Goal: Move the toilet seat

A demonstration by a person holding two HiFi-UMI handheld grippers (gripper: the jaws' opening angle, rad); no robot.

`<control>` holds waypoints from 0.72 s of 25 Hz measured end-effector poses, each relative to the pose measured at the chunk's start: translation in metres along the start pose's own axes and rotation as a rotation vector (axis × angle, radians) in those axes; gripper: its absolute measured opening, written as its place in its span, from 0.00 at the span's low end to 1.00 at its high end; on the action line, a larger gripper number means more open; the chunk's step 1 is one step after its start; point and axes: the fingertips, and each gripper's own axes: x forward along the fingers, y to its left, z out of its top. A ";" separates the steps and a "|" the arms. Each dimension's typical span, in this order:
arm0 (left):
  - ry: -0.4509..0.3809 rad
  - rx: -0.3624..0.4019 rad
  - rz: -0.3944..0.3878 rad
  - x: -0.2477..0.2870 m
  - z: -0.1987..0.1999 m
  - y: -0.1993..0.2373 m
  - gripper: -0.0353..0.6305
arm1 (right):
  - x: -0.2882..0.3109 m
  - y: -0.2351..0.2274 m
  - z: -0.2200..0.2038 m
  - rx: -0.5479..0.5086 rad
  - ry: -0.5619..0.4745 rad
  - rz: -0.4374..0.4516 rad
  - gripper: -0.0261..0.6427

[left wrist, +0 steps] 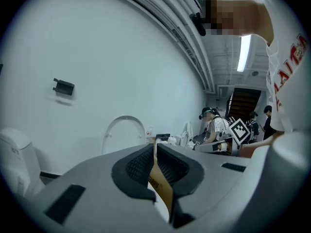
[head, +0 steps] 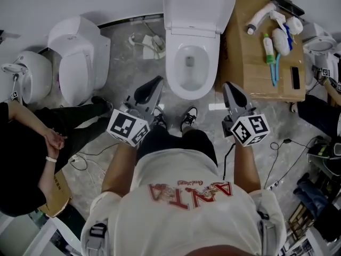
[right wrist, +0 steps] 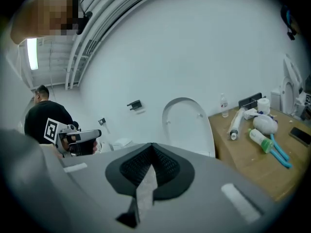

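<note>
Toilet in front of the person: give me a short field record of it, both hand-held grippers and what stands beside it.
toilet: white, straight ahead, bowl open
lid: raised
seat: cannot tell whether it is up with the lid or down on the bowl
left hand-held gripper: shut, empty, short of the bowl's left front
right hand-held gripper: shut, empty, short of the bowl's right front
brown table: right of the toilet, bears bottles
second toilet: at left, lid closed
task state: toilet not yet touched
</note>
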 end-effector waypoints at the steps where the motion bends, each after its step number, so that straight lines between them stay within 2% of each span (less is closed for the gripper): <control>1: 0.012 -0.016 -0.003 0.005 -0.008 0.004 0.07 | 0.006 -0.005 -0.004 0.006 0.009 -0.007 0.04; 5: 0.071 -0.090 -0.038 0.025 -0.045 0.022 0.07 | 0.028 -0.026 -0.033 0.025 0.075 -0.079 0.05; 7: 0.104 -0.127 -0.036 0.033 -0.067 0.037 0.07 | 0.040 -0.036 -0.055 0.053 0.127 -0.096 0.24; 8: 0.127 -0.144 -0.031 0.037 -0.080 0.044 0.10 | 0.045 -0.041 -0.067 0.070 0.150 -0.104 0.27; 11: 0.234 -0.157 -0.021 0.048 -0.127 0.063 0.25 | 0.056 -0.060 -0.104 0.116 0.204 -0.149 0.29; 14: 0.327 -0.170 -0.011 0.055 -0.174 0.079 0.28 | 0.063 -0.080 -0.144 0.153 0.254 -0.206 0.30; 18: 0.406 -0.219 0.006 0.071 -0.226 0.094 0.33 | 0.070 -0.111 -0.192 0.219 0.307 -0.257 0.34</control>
